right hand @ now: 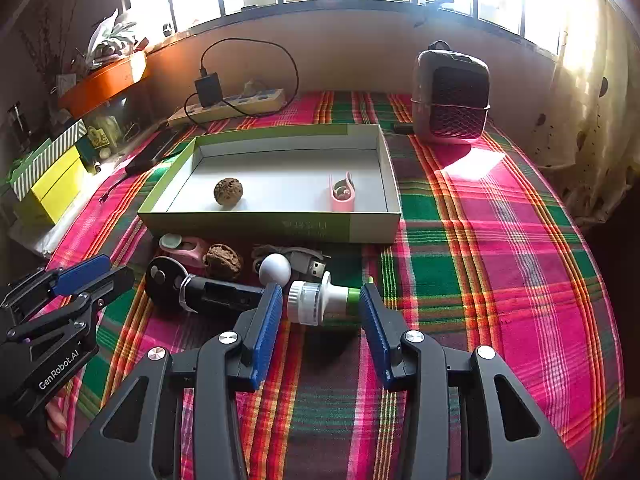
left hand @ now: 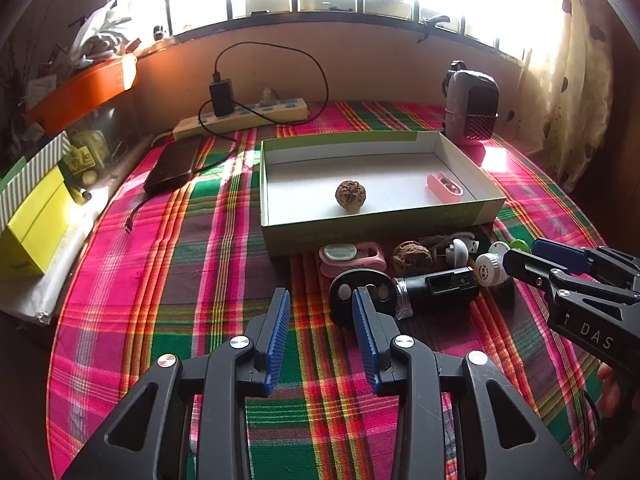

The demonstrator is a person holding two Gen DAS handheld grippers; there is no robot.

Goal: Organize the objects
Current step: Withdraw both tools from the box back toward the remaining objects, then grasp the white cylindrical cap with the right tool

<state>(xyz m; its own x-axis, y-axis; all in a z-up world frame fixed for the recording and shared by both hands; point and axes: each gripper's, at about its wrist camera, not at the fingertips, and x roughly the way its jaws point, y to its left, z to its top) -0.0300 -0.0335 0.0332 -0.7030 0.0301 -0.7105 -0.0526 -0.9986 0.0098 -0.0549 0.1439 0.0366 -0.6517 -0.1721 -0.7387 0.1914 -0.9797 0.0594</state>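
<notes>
An open green box [left hand: 460, 216] holds a walnut [left hand: 351, 195] and a pink case [left hand: 444, 186]. In front of it lie a pink-and-green case [left hand: 352, 254], a second walnut [left hand: 412, 258], a white ball with a USB cable [left hand: 460, 250] and a black round-headed torch [left hand: 440, 286]. My left gripper [left hand: 320, 298] is open and empty, its right finger just in front of the torch's head. My right gripper [right hand: 320, 292] is open around a small white-and-green bottle [right hand: 320, 300] that lies crosswise between its fingertips. A thin gap shows at the cap side.
A power strip [left hand: 248, 116] with a charger and a black power bank [left hand: 172, 164] sit at the back left. A grey heater [right hand: 452, 96] stands back right. Yellow boxes [left hand: 32, 224] crowd the left edge. Bare plaid cloth [right hand: 500, 260] spreads to the right.
</notes>
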